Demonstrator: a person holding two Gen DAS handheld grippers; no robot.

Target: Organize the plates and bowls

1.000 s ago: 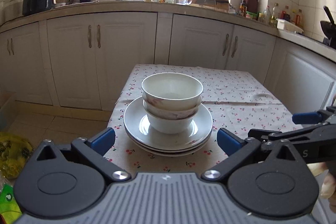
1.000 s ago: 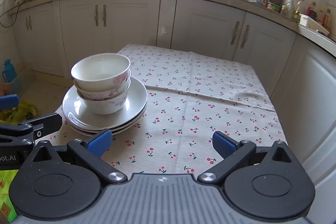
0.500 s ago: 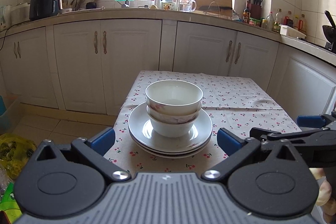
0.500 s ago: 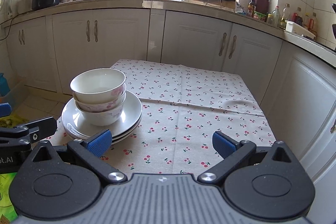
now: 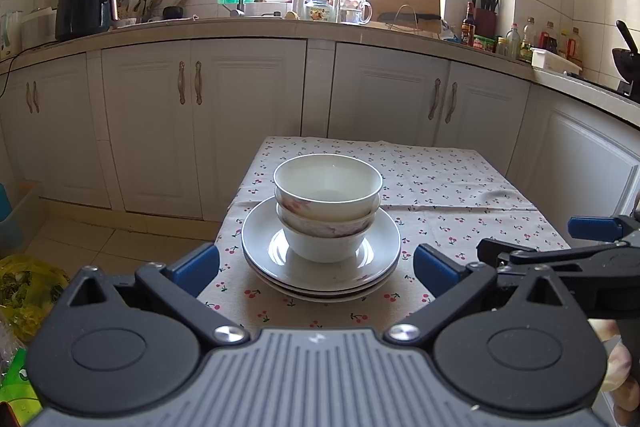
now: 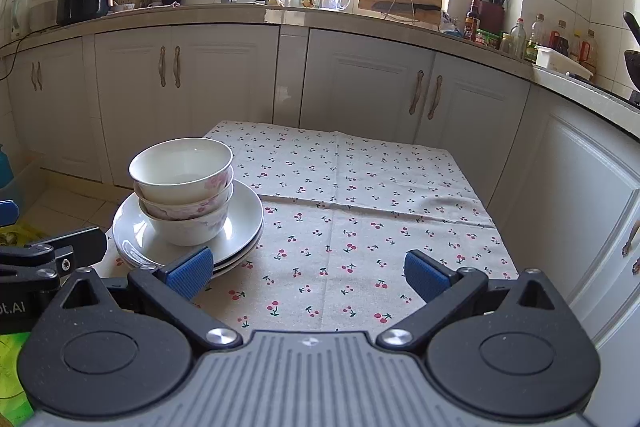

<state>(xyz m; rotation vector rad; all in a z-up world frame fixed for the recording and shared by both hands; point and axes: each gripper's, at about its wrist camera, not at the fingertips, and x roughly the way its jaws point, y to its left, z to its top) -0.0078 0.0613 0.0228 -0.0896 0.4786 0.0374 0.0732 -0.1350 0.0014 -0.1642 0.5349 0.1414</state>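
Observation:
Three white bowls (image 5: 327, 203) are nested in one stack on a stack of white plates (image 5: 372, 259), near the table's front left corner. The bowls (image 6: 185, 187) and plates (image 6: 244, 223) also show at the left of the right wrist view. My left gripper (image 5: 316, 267) is open and empty, held in front of the stack and apart from it. My right gripper (image 6: 306, 273) is open and empty, to the right of the stack above the cherry-print tablecloth (image 6: 360, 211). The right gripper also shows at the right edge of the left wrist view (image 5: 560, 243).
The small table (image 5: 460, 187) stands in a kitchen, with white cabinets (image 5: 208, 115) and a cluttered counter behind it. More cabinets (image 6: 580, 187) run close along the table's right side. A yellow bag (image 5: 24, 287) lies on the floor at left.
Both grippers have pulled back and tilted upward, so the stack looks smaller and more of the kitchen shows. The bowls and plates have not moved.

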